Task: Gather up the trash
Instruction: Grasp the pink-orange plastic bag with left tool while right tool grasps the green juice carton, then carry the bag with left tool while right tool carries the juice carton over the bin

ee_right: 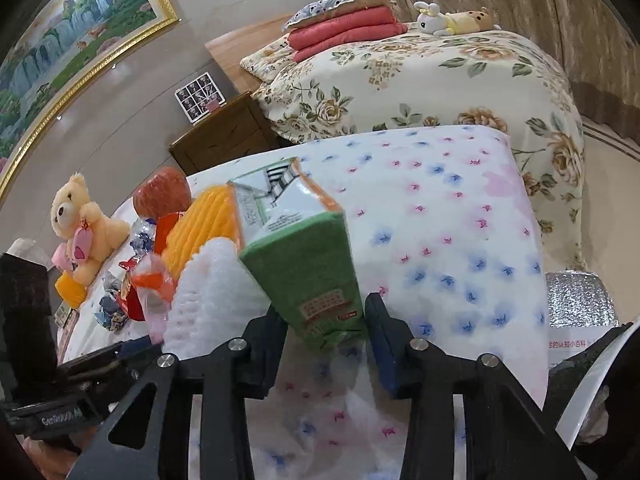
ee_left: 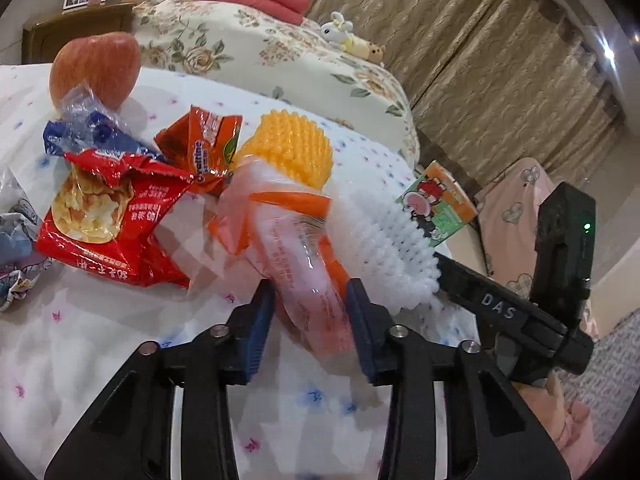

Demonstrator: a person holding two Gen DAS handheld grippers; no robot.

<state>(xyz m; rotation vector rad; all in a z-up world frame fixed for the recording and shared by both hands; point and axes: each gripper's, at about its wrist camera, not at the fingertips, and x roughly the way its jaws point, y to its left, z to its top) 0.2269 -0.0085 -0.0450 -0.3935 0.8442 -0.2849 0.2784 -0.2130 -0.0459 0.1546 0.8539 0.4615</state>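
Note:
My left gripper (ee_left: 310, 292) is shut on a clear plastic wrapper with orange trim (ee_left: 304, 248), which fills the gap between its blue pads. The wrapper lies on the flowered tablecloth (ee_left: 80, 360). To its left sit a red snack bag (ee_left: 116, 220), an orange wrapper (ee_left: 204, 144) and a blue wrapper (ee_left: 88, 128). My right gripper (ee_right: 326, 308) is shut on a green and orange drink carton (ee_right: 296, 248), tilted, with a pad against each side. The same carton (ee_left: 436, 208) shows at the table's right edge in the left wrist view.
An apple (ee_left: 96, 68), a yellow foam net (ee_left: 296, 148) and a white foam net (ee_left: 384, 248) lie among the trash. Crumpled paper (ee_left: 16, 248) is at the far left. A teddy bear (ee_right: 80, 232) sits on the table; a bed (ee_right: 440, 80) and nightstand (ee_right: 224, 140) stand beyond.

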